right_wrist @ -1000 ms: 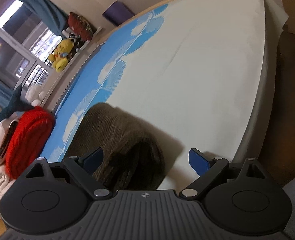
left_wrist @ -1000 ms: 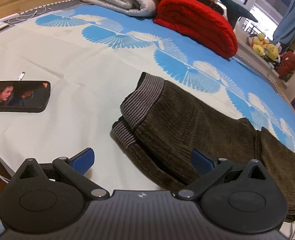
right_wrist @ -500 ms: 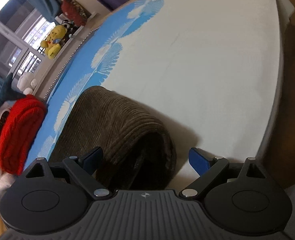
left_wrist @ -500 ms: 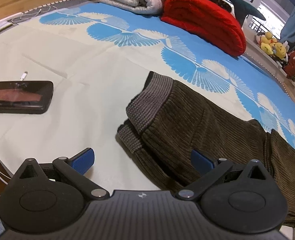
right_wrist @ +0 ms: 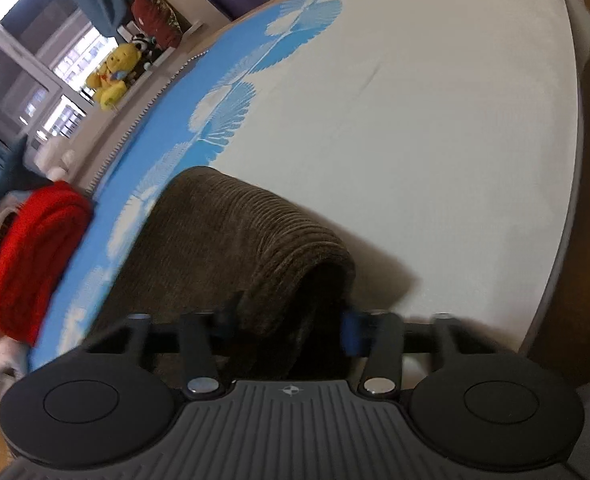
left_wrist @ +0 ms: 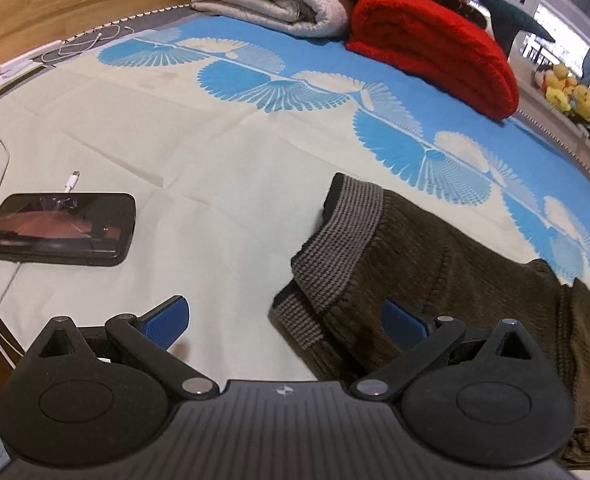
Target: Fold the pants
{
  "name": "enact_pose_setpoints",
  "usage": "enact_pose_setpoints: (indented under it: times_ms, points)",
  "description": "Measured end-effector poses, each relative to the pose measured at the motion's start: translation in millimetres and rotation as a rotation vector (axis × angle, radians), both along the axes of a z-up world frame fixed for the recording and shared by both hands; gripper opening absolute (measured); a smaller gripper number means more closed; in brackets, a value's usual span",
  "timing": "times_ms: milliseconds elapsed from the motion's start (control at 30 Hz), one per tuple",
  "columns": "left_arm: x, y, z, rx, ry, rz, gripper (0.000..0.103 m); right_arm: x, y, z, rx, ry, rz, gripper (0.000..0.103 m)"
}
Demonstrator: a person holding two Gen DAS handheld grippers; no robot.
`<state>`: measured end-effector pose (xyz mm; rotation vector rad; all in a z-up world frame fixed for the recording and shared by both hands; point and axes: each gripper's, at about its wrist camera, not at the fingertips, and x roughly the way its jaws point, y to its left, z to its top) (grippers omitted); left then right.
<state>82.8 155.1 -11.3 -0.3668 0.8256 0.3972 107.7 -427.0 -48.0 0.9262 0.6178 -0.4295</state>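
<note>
The brown corduroy pants (left_wrist: 447, 264) lie already doubled over on the bed (left_wrist: 223, 184), ribbed waistband toward the phone (left_wrist: 61, 229). Your right gripper (right_wrist: 291, 322) has just been closing around the rounded fold at the far end from the waistband, cloth bunched between its jaws; whether the pads truly pinch it, you cannot tell through the blur. Your left gripper (left_wrist: 285, 320) hangs released over the waistband corner, one jaw past the hem, likely ready to lift. No readable writing or brand shows.
</note>
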Motion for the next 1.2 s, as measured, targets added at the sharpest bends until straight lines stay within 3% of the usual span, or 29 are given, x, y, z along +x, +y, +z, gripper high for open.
enact_pose_setpoints:
  times_ms: [133, 267, 367, 400, 433, 467, 500, 567, 667, 900, 1033, 1200]
  points:
    - [13, 6, -6, -0.007, 0.029, -0.025, 0.103, 0, 0, 2, -0.002, -0.010, 0.002, 0.043]
    - [16, 12, -19, -0.033, 0.061, -0.026, 0.103, 2, -2, -7, 0.046, 0.013, -0.029, 0.059]
    - [21, 13, -28, -0.048, 0.101, -0.039, 0.103, 7, 3, -6, 0.014, 0.004, 0.000, 0.070]
    - [23, 11, -29, -0.027, 0.112, -0.045, 0.103, 11, 8, -4, -0.022, 0.012, 0.018, 0.066]
    - [23, 9, -29, -0.007, 0.116, -0.055, 0.103, 13, 12, -2, -0.060, 0.030, 0.036, 0.044]
    - [24, 7, -29, 0.016, 0.118, -0.066, 0.103, 13, 15, 0, -0.087, 0.041, 0.049, 0.033]
    - [25, 4, -28, 0.037, 0.117, -0.077, 0.103, 11, 17, 2, -0.090, 0.019, 0.056, 0.030]
    - [25, -1, -28, 0.082, 0.119, -0.102, 0.103, 7, 20, 11, -0.092, -0.040, 0.058, 0.028]
    - [27, -3, -28, 0.104, 0.121, -0.115, 0.103, 8, 25, 16, -0.124, -0.041, 0.047, 0.028]
    - [22, 18, -9, -0.042, 0.089, -0.065, 0.103, 14, 38, 24, -0.173, -0.011, 0.010, 0.026]
    - [21, 29, 12, -0.098, 0.020, -0.081, 0.103, 22, 71, 60, -0.374, -0.062, 0.107, 0.023]
    - [30, 47, 24, -0.145, -0.028, -0.080, 0.103, 44, 152, 106, -0.616, -0.181, 0.319, 0.022]
